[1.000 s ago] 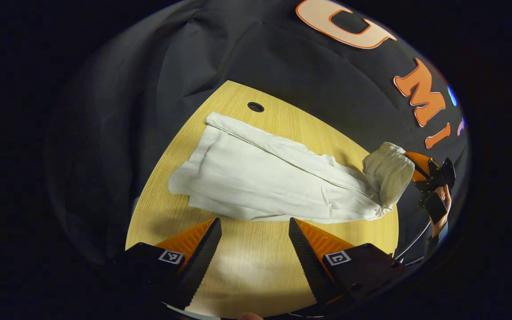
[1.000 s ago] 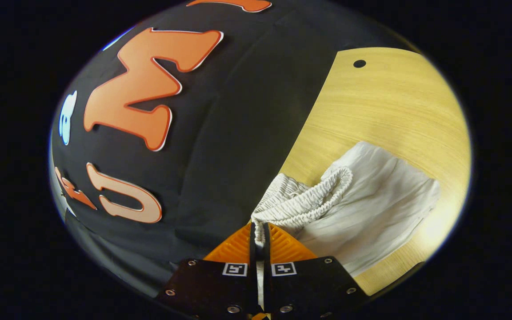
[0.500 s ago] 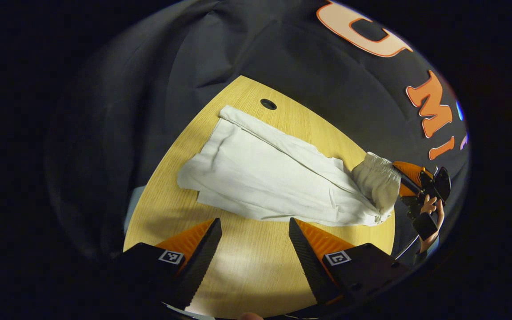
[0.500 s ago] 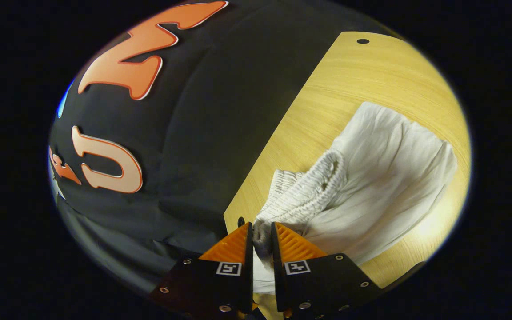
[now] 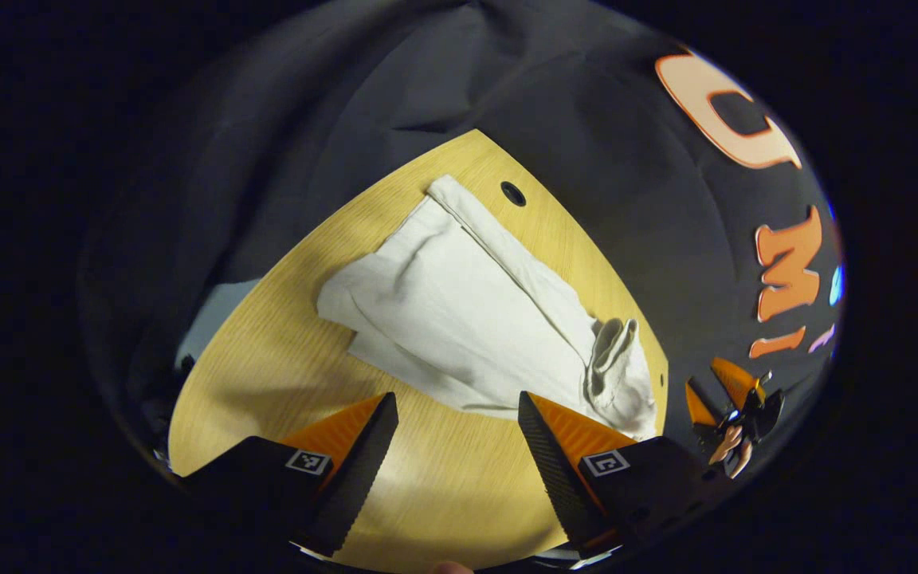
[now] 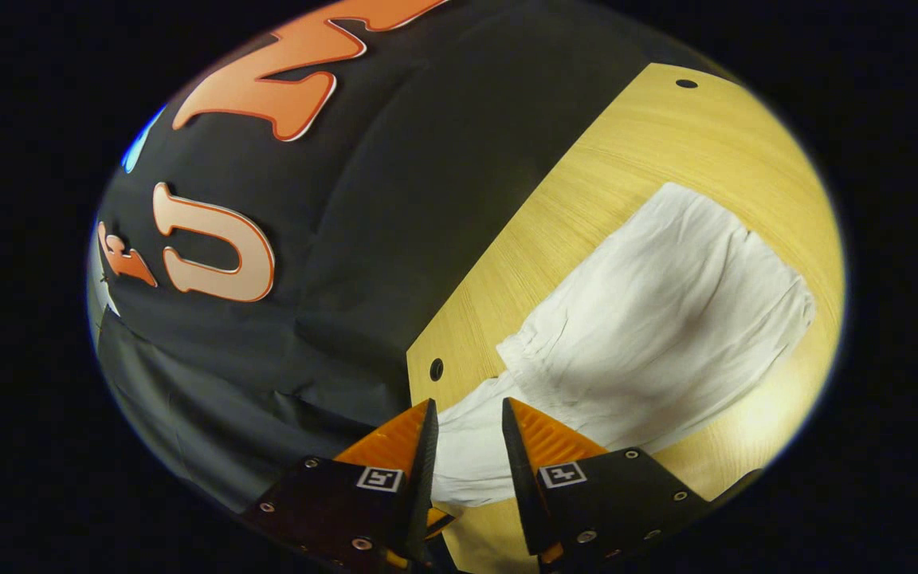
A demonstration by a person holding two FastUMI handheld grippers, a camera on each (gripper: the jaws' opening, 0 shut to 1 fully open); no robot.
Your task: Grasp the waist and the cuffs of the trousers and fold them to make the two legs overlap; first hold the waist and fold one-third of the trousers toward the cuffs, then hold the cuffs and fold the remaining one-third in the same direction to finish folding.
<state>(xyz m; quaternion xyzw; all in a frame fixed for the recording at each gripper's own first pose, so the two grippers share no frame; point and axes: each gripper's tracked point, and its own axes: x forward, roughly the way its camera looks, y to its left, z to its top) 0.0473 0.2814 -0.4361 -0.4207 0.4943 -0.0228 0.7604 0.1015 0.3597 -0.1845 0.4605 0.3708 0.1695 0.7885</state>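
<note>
Wooden table [image 5: 284,375] in a black-walled booth. Left gripper [image 5: 459,434] hovers above it, jaws wide apart, holding nothing. Right gripper [image 6: 465,434] is parted too, its 2 fingers empty over white trousers [image 6: 658,319]. These lie flat on the table, waist [image 5: 610,363] bunched near the right gripper, cuffs [image 5: 379,275] at the far end.

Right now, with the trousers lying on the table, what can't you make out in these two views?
- Trousers: in the right gripper view the near end runs behind the right tongs, so the waist is hidden.
- Cuffs: at the far end in the left gripper view, too small to tell whether both legs line up.
- Table: its near edge is cut off behind the left tongs.
</note>
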